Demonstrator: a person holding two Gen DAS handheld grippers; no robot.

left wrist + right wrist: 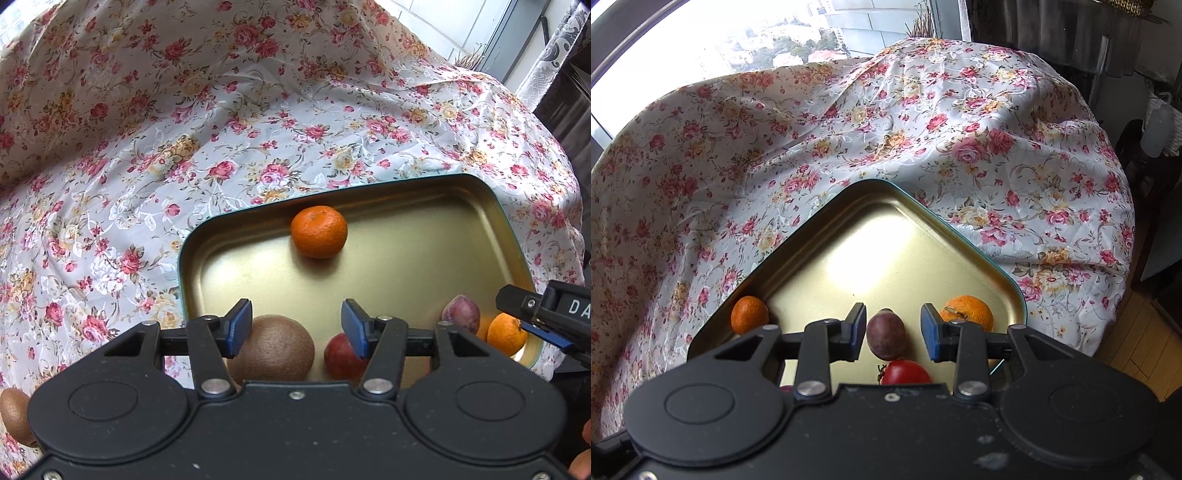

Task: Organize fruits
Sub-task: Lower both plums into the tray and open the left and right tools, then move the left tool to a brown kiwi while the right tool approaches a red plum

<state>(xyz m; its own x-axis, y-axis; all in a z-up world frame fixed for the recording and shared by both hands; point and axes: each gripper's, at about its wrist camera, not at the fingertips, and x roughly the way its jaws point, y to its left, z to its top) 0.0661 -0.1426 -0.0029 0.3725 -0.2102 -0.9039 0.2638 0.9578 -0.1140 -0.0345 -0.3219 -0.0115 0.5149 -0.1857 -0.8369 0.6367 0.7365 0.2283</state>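
Gold tin tray [424, 258] on floral cloth [147, 147] holds mandarin [319, 231], kiwi [275, 349], plum [886, 335] — left claw [296, 329] & right claw [893, 330] both open, gripping nothing.

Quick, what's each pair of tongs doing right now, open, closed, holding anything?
Left tongs: open, holding nothing, above the kiwi.
Right tongs: open, around the plum, not gripping.

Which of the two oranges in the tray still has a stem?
The orange beside the right gripper has one; the other orange, at the left wall, shows none.
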